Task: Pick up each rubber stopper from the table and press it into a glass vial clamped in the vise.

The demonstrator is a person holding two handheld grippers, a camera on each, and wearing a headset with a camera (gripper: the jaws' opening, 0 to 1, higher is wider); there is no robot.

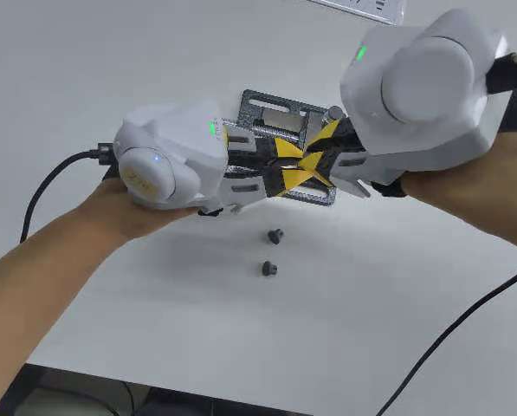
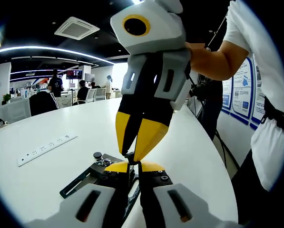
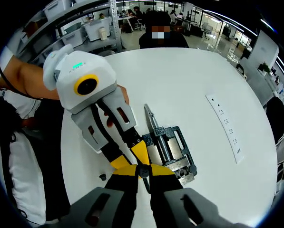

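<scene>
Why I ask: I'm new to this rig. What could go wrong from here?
The left hand-held gripper and the right hand-held gripper meet tip to tip above the vise; they could jostle and drop anything small between them. Two rubber stoppers lie loose on the table beside the hands; a wrist might knock them away.

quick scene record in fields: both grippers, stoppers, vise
left gripper: tip to tip with the right one above the vise; jaws nearly together, grip unclear
right gripper: same; something small and dark at its tips, unclear what
grey metal vise: on the white table, beneath the tips
small dark rubber stoppers: two, loose on the table, apart
glass vial: cannot tell
</scene>
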